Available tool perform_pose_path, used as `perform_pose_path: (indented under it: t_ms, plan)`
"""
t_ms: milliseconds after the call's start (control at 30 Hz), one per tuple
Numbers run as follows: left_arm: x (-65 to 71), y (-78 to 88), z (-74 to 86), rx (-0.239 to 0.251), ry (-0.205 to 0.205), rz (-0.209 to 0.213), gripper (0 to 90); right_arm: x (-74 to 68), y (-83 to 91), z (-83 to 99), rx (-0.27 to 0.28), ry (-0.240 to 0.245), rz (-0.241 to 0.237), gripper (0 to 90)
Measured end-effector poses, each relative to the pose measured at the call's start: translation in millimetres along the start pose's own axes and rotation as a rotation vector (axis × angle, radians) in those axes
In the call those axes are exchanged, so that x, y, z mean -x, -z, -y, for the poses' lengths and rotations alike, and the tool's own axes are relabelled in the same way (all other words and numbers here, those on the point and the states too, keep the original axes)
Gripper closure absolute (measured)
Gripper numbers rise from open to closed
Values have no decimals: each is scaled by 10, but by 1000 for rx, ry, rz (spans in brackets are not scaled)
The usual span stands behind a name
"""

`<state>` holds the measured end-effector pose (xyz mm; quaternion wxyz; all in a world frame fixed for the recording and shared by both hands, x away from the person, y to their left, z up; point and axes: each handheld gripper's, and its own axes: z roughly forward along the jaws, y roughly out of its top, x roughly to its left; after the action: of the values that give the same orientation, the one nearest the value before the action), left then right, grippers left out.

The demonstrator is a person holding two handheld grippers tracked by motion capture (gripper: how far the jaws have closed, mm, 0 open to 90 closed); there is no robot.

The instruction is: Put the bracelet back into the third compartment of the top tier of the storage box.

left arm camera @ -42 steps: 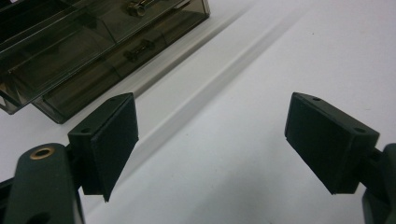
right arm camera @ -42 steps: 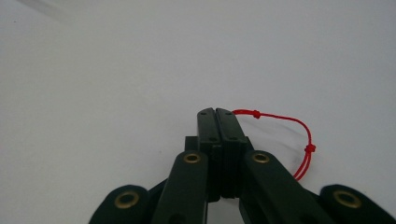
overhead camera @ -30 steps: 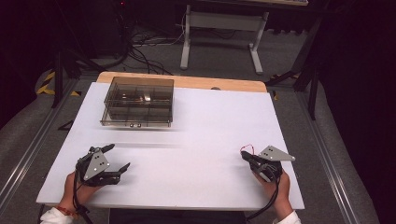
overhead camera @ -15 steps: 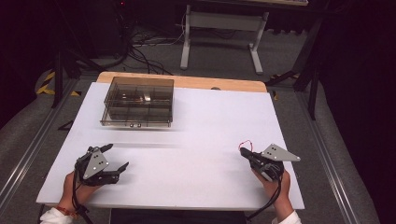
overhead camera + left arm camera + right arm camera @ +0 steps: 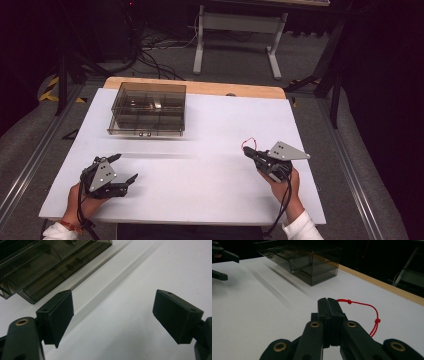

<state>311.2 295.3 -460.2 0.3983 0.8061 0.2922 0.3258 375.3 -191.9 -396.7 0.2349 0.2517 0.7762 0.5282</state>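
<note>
Red cord [image 5: 372, 315] is pinched between the closed jaws of the right gripper [image 5: 251, 153], with its knotted loop hanging out to one side of the jaw tips; in the high view the loop [image 5: 248, 144] is seen curling up and away from the person, toward the far edge of the table [image 5: 225, 115]. The right gripper is held low over the near right part of the white tabletop, its long axis pointed left and slightly away. The left gripper [image 5: 124, 169] is held over the near left corner with its jaws spread wide and nothing between them [image 5: 112, 315]. A smoky clear plastic box [image 5: 148, 108] with inner compartments is set on the far left of the table, its long side running across the table, well apart from both grippers.
</note>
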Motion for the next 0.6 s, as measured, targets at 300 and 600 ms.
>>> perform_pose_path:
  t_ms: [300, 600]
  plan:
    - [17, 15, -3, 2, -2, 3, 179, -76, -340, -385, 27, 63, -62, 900]
    - [7, 6, 1, -1, -8, 6, 179, -201, -734, -669, 37, 101, -125, 900]
